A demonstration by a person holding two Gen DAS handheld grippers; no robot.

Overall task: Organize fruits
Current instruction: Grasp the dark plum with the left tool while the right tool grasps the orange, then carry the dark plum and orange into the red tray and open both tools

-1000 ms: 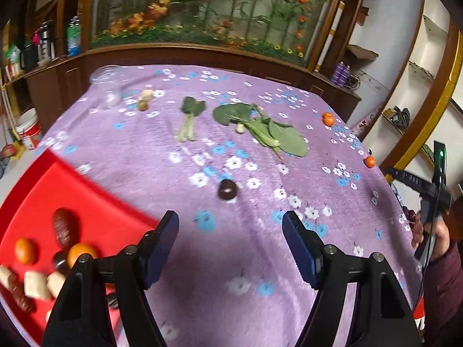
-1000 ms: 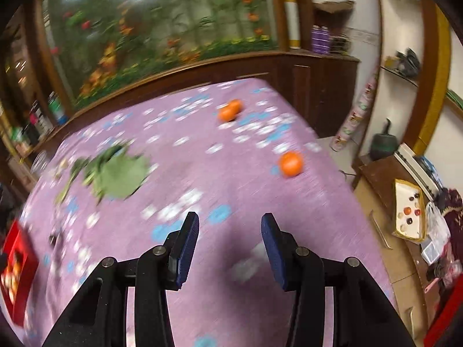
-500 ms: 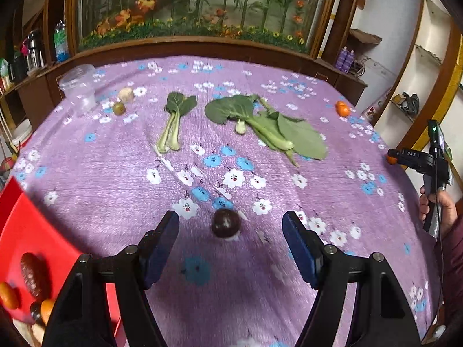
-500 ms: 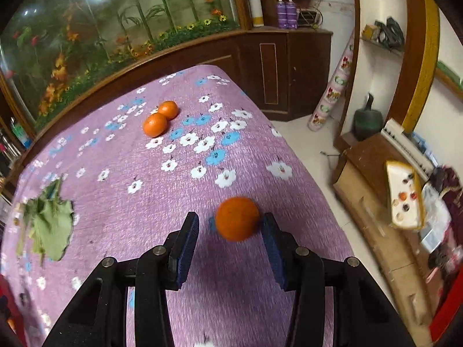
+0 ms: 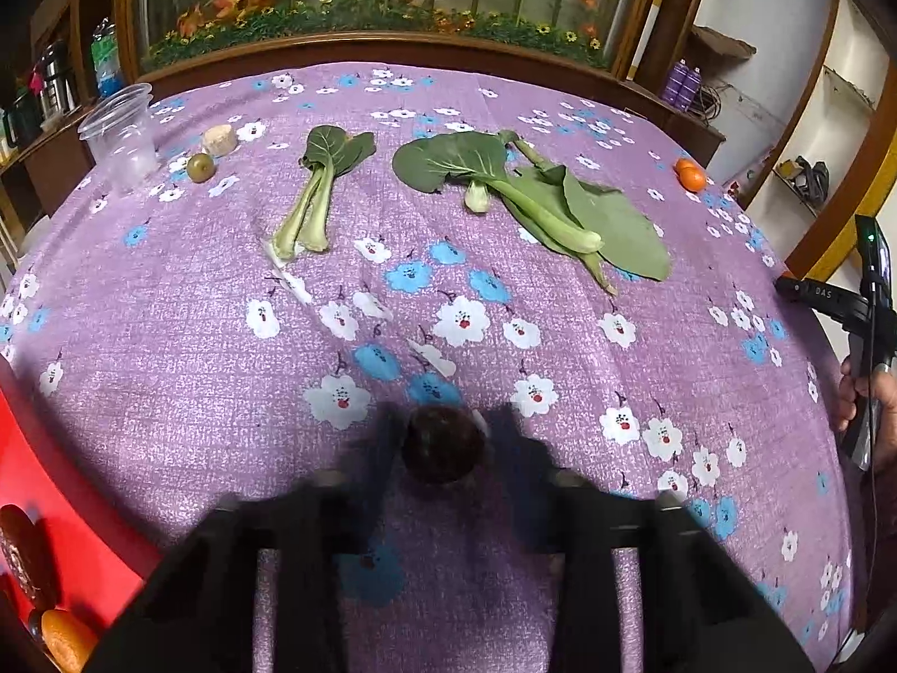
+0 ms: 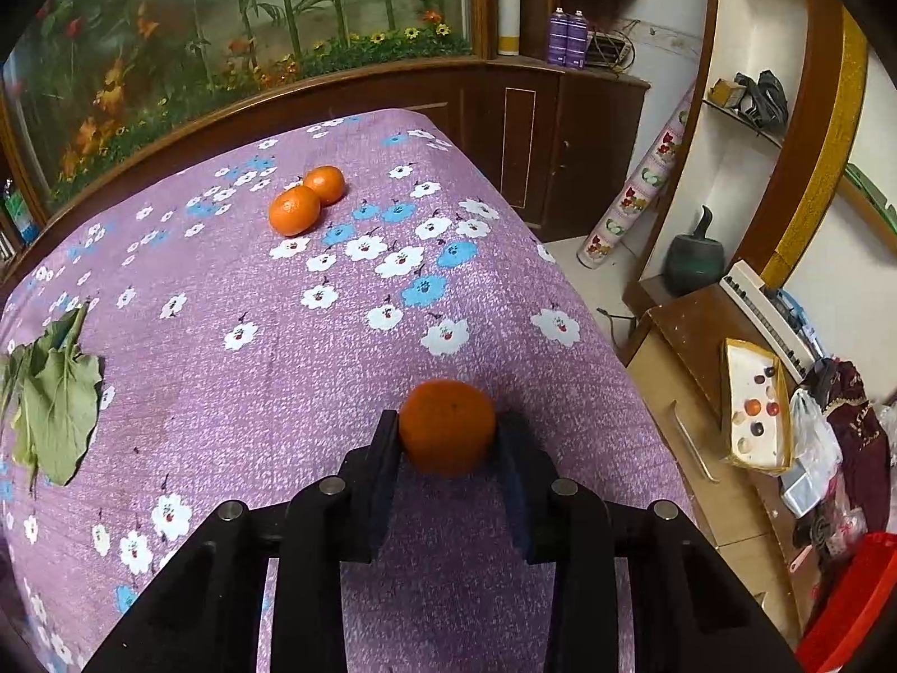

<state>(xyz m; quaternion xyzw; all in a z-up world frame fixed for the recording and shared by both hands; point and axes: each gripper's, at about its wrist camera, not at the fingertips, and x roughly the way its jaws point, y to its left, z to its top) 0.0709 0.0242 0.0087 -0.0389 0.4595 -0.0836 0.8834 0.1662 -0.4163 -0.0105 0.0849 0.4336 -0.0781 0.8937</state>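
Observation:
In the left wrist view, a dark round fruit point(image 5: 444, 443) lies on the purple flowered cloth point(image 5: 168, 336) between the blurred fingers of my left gripper point(image 5: 443, 451), which are closing on it. A red tray point(image 5: 50, 499) with fruit sits at the lower left. In the right wrist view, my right gripper point(image 6: 447, 440) is shut on an orange mandarin point(image 6: 447, 426) near the table's right edge. Two more mandarins point(image 6: 305, 199) lie at the far side.
Leafy greens point(image 5: 538, 202) and a smaller green bunch point(image 5: 319, 190) lie mid-table. A clear plastic cup point(image 5: 120, 134), a green fruit point(image 5: 200, 166) and a beige piece point(image 5: 219, 139) stand far left. The table drops off right of the mandarin point(image 6: 616, 347).
My left gripper moved forward around the dark fruit and its fingers are closing in. My right gripper closed its jaws on the mandarin.

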